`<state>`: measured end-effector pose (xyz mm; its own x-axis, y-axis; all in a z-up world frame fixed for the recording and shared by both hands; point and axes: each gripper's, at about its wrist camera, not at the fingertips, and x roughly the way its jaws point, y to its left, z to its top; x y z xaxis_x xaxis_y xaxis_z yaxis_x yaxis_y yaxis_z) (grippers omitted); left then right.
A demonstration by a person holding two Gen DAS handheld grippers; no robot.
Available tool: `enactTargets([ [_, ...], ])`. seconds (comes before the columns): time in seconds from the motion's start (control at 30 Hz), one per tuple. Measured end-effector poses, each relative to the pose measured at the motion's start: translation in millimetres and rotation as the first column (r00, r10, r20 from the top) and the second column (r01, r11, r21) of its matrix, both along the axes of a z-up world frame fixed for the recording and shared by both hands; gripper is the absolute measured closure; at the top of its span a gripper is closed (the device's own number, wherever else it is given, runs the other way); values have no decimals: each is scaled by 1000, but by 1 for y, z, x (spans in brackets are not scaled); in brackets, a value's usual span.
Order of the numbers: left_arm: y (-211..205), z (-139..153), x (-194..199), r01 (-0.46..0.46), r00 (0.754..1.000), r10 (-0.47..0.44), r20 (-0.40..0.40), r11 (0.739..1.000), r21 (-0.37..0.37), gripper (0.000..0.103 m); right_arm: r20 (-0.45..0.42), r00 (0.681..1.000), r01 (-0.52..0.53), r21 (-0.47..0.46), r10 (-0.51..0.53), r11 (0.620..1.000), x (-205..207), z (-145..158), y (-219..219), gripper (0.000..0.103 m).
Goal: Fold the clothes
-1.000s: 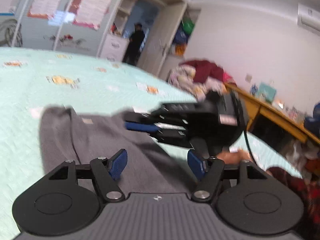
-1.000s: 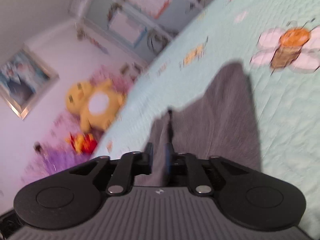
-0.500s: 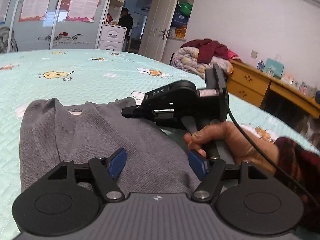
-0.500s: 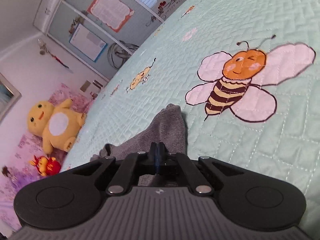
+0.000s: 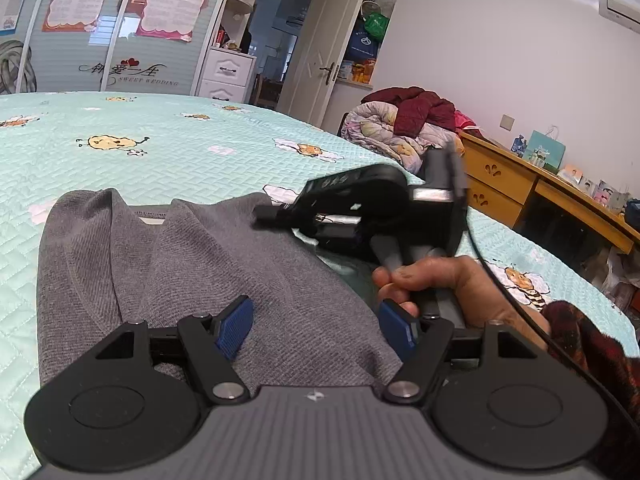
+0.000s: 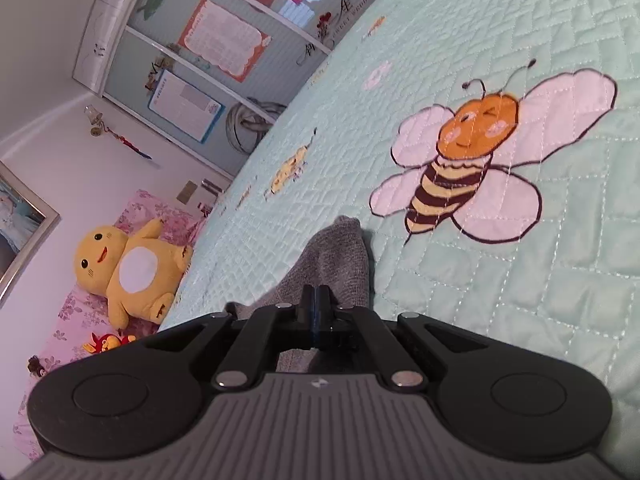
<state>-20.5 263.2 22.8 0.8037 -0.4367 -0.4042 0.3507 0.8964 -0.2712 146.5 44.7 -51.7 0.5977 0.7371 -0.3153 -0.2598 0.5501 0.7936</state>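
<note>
A grey knit sweater [image 5: 208, 264] lies partly folded on the mint bedspread [image 5: 168, 160], collar toward the far side. My left gripper [image 5: 316, 326] hovers open just over the sweater's near part, and nothing sits between its blue pads [image 5: 234, 326]. A hand [image 5: 448, 284] holds my right gripper [image 5: 264, 212] at the sweater's far right edge. In the right wrist view my right gripper [image 6: 316, 300] is shut, pinching a bunched fold of the grey sweater [image 6: 336, 252] that pokes out ahead of its tips, low over the bedspread.
The quilted bedspread carries bee prints [image 6: 460, 168]. A yellow plush toy [image 6: 128, 268] sits by pink bedding at the bed's head. A pile of bedding and a red garment [image 5: 404, 120], a wooden desk [image 5: 532, 192] and an open door [image 5: 324, 64] stand past the bed's far edge.
The right gripper, shut throughout, swung across with the sweater's fold and came down low over the bedspread. In the left view it shifted right. The left gripper stayed open over the sweater.
</note>
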Motion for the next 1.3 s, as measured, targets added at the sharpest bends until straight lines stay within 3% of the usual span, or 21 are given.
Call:
enactTargets([
  [0.03, 0, 0, 0, -1, 1000, 1, 0, 1000, 2, 30, 33, 999, 7, 7, -7, 1000, -5, 4, -3, 95],
  [0.1, -1, 0, 0, -1, 1000, 1, 1, 1000, 4, 30, 124, 992, -10, 39, 5, 999, -12, 14, -7, 90],
  [0.13, -1, 0, 0, -2, 1000, 2, 0, 1000, 6, 30, 130, 991, -22, 37, 17, 999, -10, 16, -6, 84],
  [0.17, -2, -1, -1, -2, 1000, 2, 0, 1000, 7, 30, 98, 995, -16, 6, 16, 1000, -5, 14, -4, 80],
  [0.23, 2, 1, -2, -4, 1000, 4, 3, 1000, -18, 30, 3, 1000, 3, -32, -3, 999, 6, 3, -2, 94],
  [0.3, 10, 4, -5, -10, 1000, 11, 10, 998, -68, 30, -4, 1000, 30, 15, -29, 999, 8, 3, -13, 92],
  [0.33, 19, 5, -7, -17, 1000, 19, 11, 991, -129, 31, 13, 998, 54, 20, -54, 998, 6, 4, -18, 86],
  [0.37, 30, 7, -9, -23, 1000, 25, 10, 980, -199, 32, 27, 997, 76, 27, -77, 997, 4, 6, -23, 78],
  [0.4, 42, 10, -10, -44, 999, 49, 15, 967, -250, 32, 30, 995, 89, 41, -90, 995, 3, 6, -29, 62],
  [0.43, 54, 13, -11, -78, 996, 89, 25, 955, -287, 32, 32, 994, 101, 54, -103, 993, 3, 6, -34, 57],
  [0.5, 79, 19, -10, -174, 978, 201, 52, 931, -322, 33, 22, 993, 116, 50, -117, 992, 5, 3, -38, 57],
  [0.57, 105, 21, -1, -299, 943, 332, 39, 891, -341, 33, 15, 993, 114, 38, -115, 993, 8, 2, -36, 57],
  [0.73, 165, -8, 59, -512, 859, 461, -224, 762, -395, 36, 24, 998, 60, -2, -60, 998, 11, 4, -19, 57],
  [0.77, 173, -14, 69, -529, 849, 460, -261, 747, -404, 36, 27, 999, 46, -10, -46, 999, 12, 4, -16, 57],
  [0.83, 181, -21, 82, -521, 852, 435, -291, 752, -404, 39, 32, 999, 20, -25, -19, 999, 13, 5, -8, 57],
  [1.03, 177, -15, 94, -455, 888, 391, -242, 824, -339, 40, 44, 999, -22, -43, 24, 999, 13, 8, -1, 57],
  [1.17, 170, -12, 104, -411, 906, 367, -211, 883, -226, 42, 47, 998, -28, -44, 30, 999, 16, 10, -2, 57],
  [1.3, 164, -17, 117, -362, 922, 330, -203, 920, -152, 45, 52, 998, -30, -61, 33, 998, 16, 11, 0, 57],
])
